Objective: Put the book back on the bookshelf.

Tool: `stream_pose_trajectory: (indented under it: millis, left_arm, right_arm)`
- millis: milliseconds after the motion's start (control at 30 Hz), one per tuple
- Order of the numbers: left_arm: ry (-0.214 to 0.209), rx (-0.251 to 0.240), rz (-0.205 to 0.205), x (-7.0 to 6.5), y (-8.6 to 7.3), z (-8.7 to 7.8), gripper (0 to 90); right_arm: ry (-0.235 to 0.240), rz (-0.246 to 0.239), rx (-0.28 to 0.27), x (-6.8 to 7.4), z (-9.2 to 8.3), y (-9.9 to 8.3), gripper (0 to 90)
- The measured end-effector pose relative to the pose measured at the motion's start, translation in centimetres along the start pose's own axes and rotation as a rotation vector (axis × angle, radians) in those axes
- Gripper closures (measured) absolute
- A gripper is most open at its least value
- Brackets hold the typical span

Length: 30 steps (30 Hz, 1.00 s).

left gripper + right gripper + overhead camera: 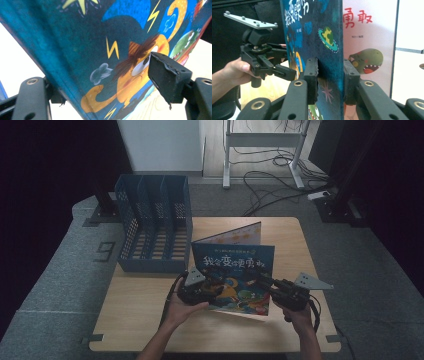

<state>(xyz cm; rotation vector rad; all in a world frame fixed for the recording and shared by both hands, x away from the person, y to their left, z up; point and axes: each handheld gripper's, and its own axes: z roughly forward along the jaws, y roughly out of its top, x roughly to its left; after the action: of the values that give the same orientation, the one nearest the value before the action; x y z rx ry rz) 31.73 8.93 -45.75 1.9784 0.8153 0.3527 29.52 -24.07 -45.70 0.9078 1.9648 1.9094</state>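
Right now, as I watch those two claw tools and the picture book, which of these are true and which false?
1. The book has a mostly blue cover. True.
2. The blue file rack stands to the right of the book. False: it stands to its left.
3. The book lies shut flat on the table. False: it stands partly open.
4. The right gripper has the cover between its jaws. True.
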Motion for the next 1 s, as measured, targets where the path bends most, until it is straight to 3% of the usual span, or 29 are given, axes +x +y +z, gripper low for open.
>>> stream_pose_trajectory:
  millis: [233,333,767,867,1000]
  left_arm:
    - [0.016,-0.047,0.022,-0.5,0.0,-0.3,31.6]
    - [0.014,-0.061,0.030,-0.7,0.0,-0.4,33.8]
    - [-0.006,-0.100,0.058,-1.5,-0.2,-0.2,40.4]
    - [-0.011,-0.111,0.064,-1.6,-0.2,-0.2,41.3]
    - [-0.009,-0.115,0.064,-1.6,-0.2,-0.2,42.7]
  right_arm:
    - [-0.035,-0.001,0.015,-0.5,-0.1,-0.3,64.7]
    - [-0.077,-0.010,0.022,-0.7,-0.1,-0.5,61.3]
    - [-0.122,0.002,0.023,-1.4,-0.2,-1.0,55.1]
    - [-0.156,-0.010,0.036,-1.5,-0.1,-1.2,55.1]
    - [-0.158,-0.005,0.037,-1.6,-0.1,-1.4,55.2]
